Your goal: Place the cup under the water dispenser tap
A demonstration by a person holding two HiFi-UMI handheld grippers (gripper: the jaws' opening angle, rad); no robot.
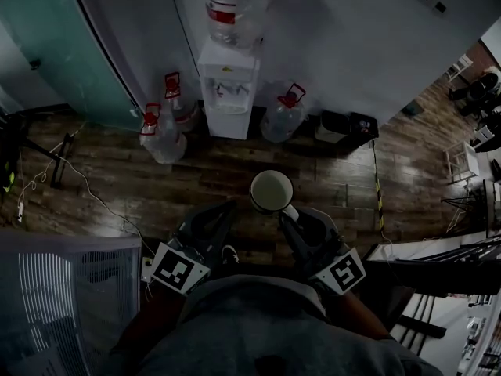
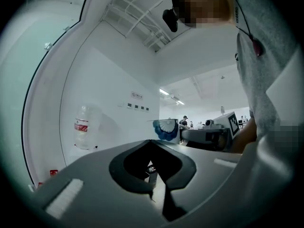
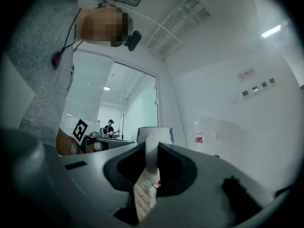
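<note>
A white cup (image 1: 272, 191) with a blue pattern hangs upright over the wooden floor, held by its handle. My right gripper (image 1: 288, 212) is shut on that handle; in the right gripper view the cup (image 3: 156, 133) stands just beyond the right gripper (image 3: 151, 151). My left gripper (image 1: 223, 212) is beside it to the left, jaws together with nothing between them. From the left gripper (image 2: 150, 144) the cup (image 2: 166, 128) shows to the right. The white water dispenser (image 1: 228, 92), with a big bottle (image 1: 235, 6) on top, stands ahead against the wall, well apart from the cup.
Large water jugs stand on the floor on both sides of the dispenser, one on the left (image 1: 160, 135) and one on the right (image 1: 282, 114). A glass partition (image 1: 55, 45) lies to the left, a white slatted rack (image 1: 70, 288) at lower left. A cable (image 1: 86, 190) trails across the floor.
</note>
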